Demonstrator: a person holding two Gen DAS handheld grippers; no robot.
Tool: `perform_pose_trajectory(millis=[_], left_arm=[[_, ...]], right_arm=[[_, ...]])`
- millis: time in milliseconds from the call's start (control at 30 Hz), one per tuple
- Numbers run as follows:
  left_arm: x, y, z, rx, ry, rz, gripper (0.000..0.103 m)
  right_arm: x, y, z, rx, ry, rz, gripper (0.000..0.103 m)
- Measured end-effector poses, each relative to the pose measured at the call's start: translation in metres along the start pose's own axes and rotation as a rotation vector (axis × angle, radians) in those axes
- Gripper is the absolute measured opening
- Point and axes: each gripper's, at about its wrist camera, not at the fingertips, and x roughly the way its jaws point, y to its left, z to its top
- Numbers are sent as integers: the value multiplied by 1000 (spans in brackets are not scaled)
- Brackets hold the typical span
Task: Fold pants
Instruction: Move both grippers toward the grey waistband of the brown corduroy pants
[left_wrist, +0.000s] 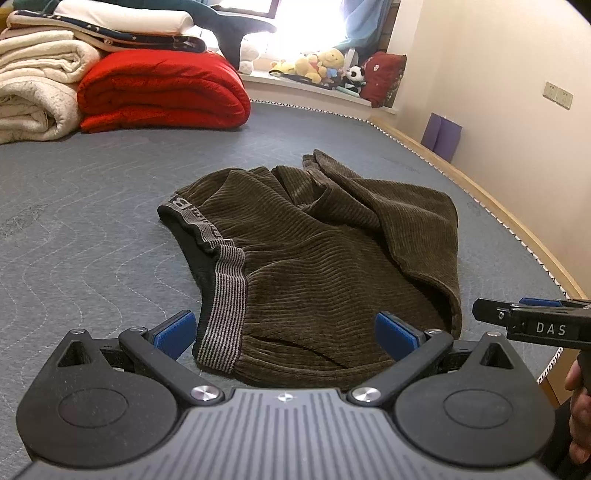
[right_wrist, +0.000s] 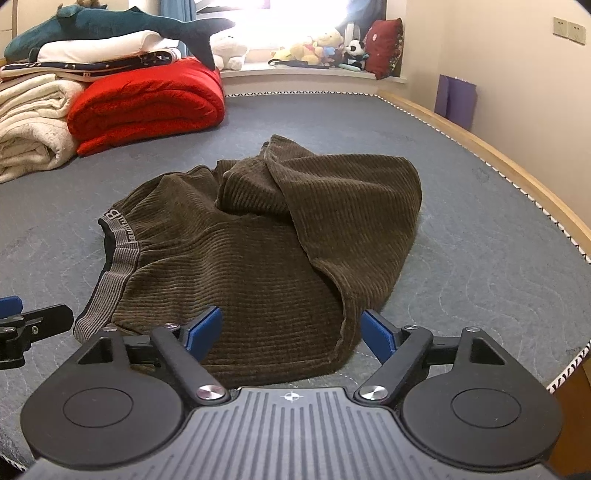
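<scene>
Left gripper (left_wrist: 286, 334) hangs wide open over the near edge of the brown corduroy pants (left_wrist: 314, 258), which lie bunched on the grey mattress (left_wrist: 92, 206); it grips nothing, so aiming for the striped waistband (left_wrist: 225, 306) looks wise. From the right wrist, the right gripper (right_wrist: 293, 332) likewise gapes empty above the near hem; pinching a single layer should prevent bunching.

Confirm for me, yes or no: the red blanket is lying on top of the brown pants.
No, the red blanket sits folded far back on the mattress, apart from the brown pants lying crumpled in the foreground.
</scene>
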Motion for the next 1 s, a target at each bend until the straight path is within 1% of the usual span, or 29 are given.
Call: perform_pose_trajectory(millis=[233,367,433,533,633,700,767,833,867,900,933,967,1000], left_arm=[[-3,-3,-1,13,-13,-12,103],[-3,-5,-2,26,-13,-23,98],[-3,-6,-2,26,-11,-27,98],[-3,-7,-2,30,-11,-32,96],[-2,-8,-3,34,-8,-39,91],[-1,-8,-3,36,-3,-43,83],[-1,-7,-3,35,0,-49,81],[-1,-7,-2,35,1,-56,71],[-1,-6,-2,35,3,-60,60],[0,-5,-1,34,5,-61,43],[1,-3,-1,31,11,-61,34],[2,-1,0,24,19,-58,21],[3,3,1,11,26,-50,18]], right_arm=[[3,4,1,-18,18,-6,80],[4,4,1,-18,28,-4,79],[4,3,1,-22,44,-8,79],[4,3,1,-22,35,-6,79],[3,3,1,-25,28,-6,79],[3,3,2,-27,25,-7,79],[4,3,1,-27,25,-7,79],[4,4,1,-30,22,-8,78],[4,4,1,-32,18,-8,75],[4,4,2,-35,12,-8,73],[4,4,2,-34,21,-2,68],[4,4,1,-36,19,2,57],[4,5,1,-39,19,10,51]])
